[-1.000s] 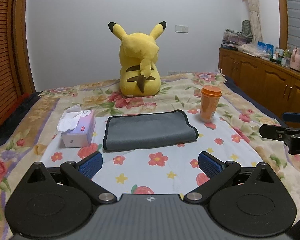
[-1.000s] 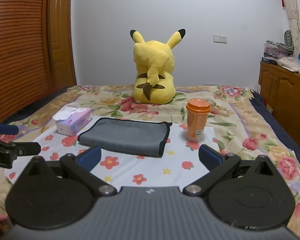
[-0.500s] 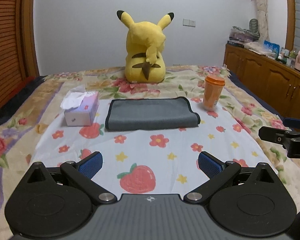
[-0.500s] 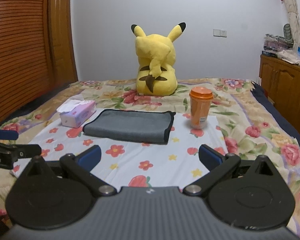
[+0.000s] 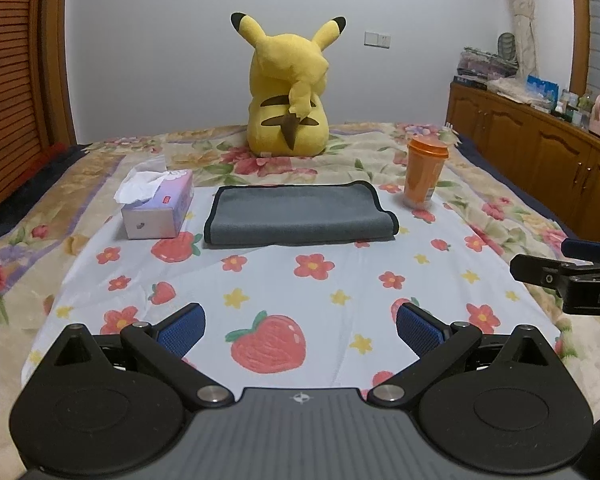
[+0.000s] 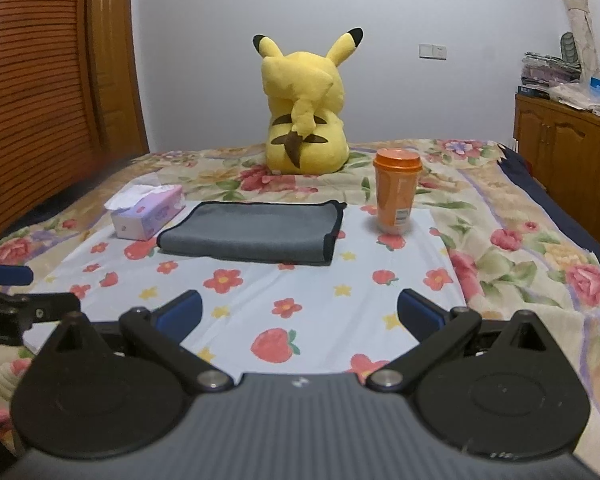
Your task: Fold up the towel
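A grey towel with black edging [image 5: 300, 216] lies folded flat on a white flowered cloth [image 5: 300, 280] on the bed; it also shows in the right wrist view [image 6: 252, 232]. My left gripper [image 5: 300, 330] is open and empty, held well short of the towel. My right gripper [image 6: 300, 312] is open and empty, also well back from it. The right gripper's side shows at the right edge of the left wrist view [image 5: 572, 276], and the left gripper's side at the left edge of the right wrist view [image 6: 16, 300].
A tissue box [image 5: 158, 204] stands left of the towel and an orange lidded cup [image 5: 424, 176] right of it. A yellow plush toy [image 5: 288, 92] sits behind. Wooden cabinets [image 5: 540, 160] line the right wall, a slatted wooden door [image 6: 40, 100] the left.
Both grippers have drawn back from the towel and levelled out; more of the flowered cloth shows in front. The towel has not moved. Both grippers stay open.
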`<action>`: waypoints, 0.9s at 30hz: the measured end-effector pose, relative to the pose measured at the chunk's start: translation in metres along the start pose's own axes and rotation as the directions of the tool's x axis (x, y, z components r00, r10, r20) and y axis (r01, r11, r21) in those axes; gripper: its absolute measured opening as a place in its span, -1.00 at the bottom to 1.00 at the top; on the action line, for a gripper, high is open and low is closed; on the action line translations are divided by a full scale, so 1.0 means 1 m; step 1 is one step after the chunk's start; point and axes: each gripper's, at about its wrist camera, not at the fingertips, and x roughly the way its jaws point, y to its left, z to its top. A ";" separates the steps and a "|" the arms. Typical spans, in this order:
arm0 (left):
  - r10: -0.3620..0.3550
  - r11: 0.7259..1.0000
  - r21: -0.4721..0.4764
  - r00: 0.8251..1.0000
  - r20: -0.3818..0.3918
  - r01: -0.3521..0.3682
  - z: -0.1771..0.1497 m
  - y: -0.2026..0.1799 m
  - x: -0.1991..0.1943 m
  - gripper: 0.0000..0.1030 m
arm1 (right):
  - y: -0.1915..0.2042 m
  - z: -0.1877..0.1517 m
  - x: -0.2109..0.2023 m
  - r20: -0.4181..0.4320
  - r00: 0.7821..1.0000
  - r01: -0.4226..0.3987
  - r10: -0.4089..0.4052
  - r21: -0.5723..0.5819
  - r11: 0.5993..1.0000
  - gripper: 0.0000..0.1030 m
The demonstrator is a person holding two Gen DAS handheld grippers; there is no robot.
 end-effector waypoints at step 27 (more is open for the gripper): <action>0.061 0.998 0.007 0.988 0.145 -0.062 -0.001 0.000 -0.027 1.00 | -0.003 -0.005 -0.014 0.052 0.998 0.028 -0.029 0.005 1.000 1.00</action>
